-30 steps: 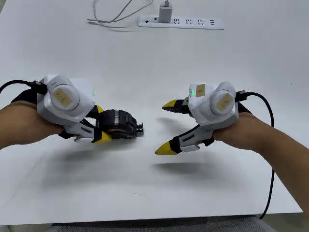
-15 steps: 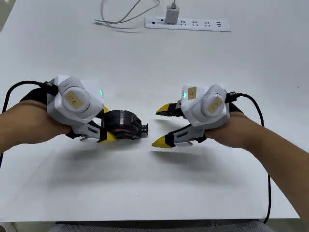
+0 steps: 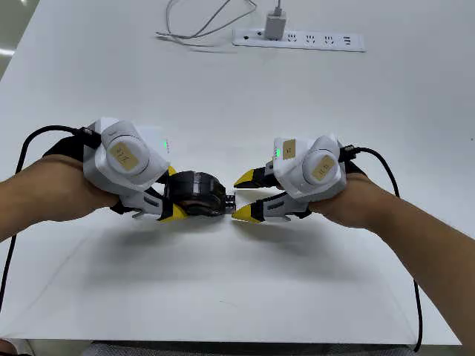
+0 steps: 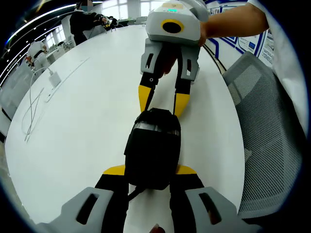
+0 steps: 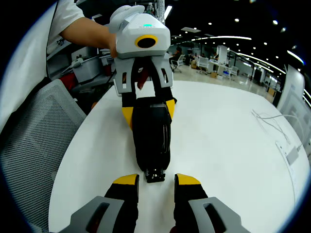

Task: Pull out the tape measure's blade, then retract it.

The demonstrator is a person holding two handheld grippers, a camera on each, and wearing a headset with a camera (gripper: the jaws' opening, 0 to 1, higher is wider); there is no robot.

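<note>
Tape measure (image 3: 197,194), black, at the near centre of the white table (image 3: 223,96); whether it rests on the surface or is held just above it cannot be told. Its case is clenched at the rear between the yellow-tipped jaws of the left gripper (image 3: 172,193), one jaw on each side, as the left gripper view confirms (image 4: 151,171). The blade's hook (image 5: 154,174) projects from the front of the case; no length of blade is drawn out. The right gripper (image 3: 239,198) faces the left one head-on, jaws parted, with the hook lying between their tips; the right gripper view shows a gap on each side of the hook. At the far edge of the table lie a power strip (image 3: 297,38) with a plug (image 3: 275,27) and a white cable (image 3: 193,26), well apart from the grippers.
</note>
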